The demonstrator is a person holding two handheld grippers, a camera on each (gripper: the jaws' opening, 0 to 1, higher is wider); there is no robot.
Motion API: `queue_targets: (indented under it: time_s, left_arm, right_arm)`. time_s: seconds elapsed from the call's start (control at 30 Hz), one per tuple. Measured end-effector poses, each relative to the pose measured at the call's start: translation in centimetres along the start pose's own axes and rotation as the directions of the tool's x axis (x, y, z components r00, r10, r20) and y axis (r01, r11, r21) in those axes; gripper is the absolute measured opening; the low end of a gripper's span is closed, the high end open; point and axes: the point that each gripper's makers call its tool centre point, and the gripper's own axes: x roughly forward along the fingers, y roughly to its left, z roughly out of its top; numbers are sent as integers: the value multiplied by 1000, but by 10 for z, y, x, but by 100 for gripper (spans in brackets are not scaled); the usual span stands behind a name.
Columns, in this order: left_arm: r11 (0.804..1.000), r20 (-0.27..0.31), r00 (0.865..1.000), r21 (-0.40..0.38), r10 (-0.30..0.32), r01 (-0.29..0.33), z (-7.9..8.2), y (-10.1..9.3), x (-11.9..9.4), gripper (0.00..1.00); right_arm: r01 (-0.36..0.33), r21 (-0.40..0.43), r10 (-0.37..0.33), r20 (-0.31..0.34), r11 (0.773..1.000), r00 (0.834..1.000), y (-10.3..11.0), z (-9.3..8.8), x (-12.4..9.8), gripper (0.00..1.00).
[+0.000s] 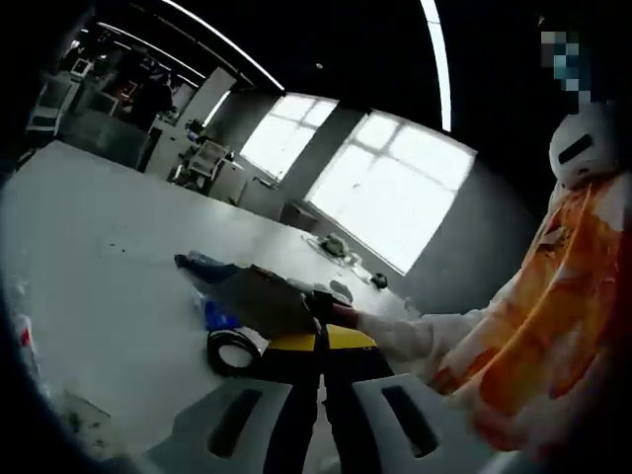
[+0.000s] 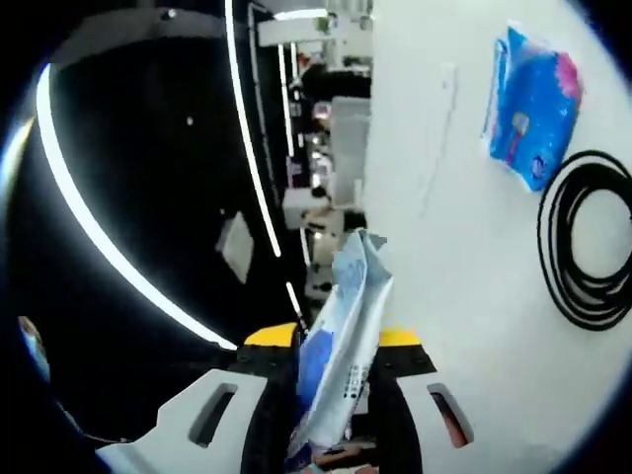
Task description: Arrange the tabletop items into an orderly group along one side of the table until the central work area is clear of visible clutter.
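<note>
we are at a long white bench (image 1: 109,286) in a dim hall with big bright windows (image 1: 395,188) and light strips overhead. in the left gripper view, the left gripper (image 1: 321,410) rises from the bottom with its pale jaws drawn close together and nothing visibly held between them. just beyond it lie a coil of black cable (image 1: 232,353) and a blue packet (image 1: 217,314) on the bench, and the right gripper (image 1: 318,341), with its yellow band, comes in from the right at the end of a white sleeve (image 1: 415,341), carrying a flat pouch (image 1: 262,299) above them. more small items (image 1: 341,252) sit near the far edge of the bench; we cannot tell what they are. in the right gripper view, the right gripper (image 2: 331,415) is clamped on the pale blue-and-white pouch (image 2: 346,346), which stands up between the jaws, lifted off the bench. the blue packet (image 2: 533,99) and the black cable coil (image 2: 588,242) lie side by side on the bench surface (image 2: 444,247).
</note>
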Motion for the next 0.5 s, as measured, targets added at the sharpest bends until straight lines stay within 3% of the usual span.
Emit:
queue_targets:
  time_s: [0.17, 0.33, 0.47, 0.5]
  left_arm:
    - [999, -2, 999, -7, 32, -32, -3, 10, -8, 0]
    - [995, 23, 995, -28, 94, -93, 3, 26, -21, 0]
    - [984, 70, 982, -58, 173, -170, 14, 44, -33, 0]
    - [974, 85, 971, -55, 223, -218, 17, 55, -38, 0]
  right_arm:
    - [32, -96, -27, 52, 995, 998, 6, 23, -15, 7]
    - [50, -257, -49, 10, 965, 999, 14, 15, -23, 5]
    - [34, -256, -34, 6, 966, 999, 20, 6, -29, 4]
    - [37, -262, -37, 2, 964, 999, 21, 3, -30, 3]
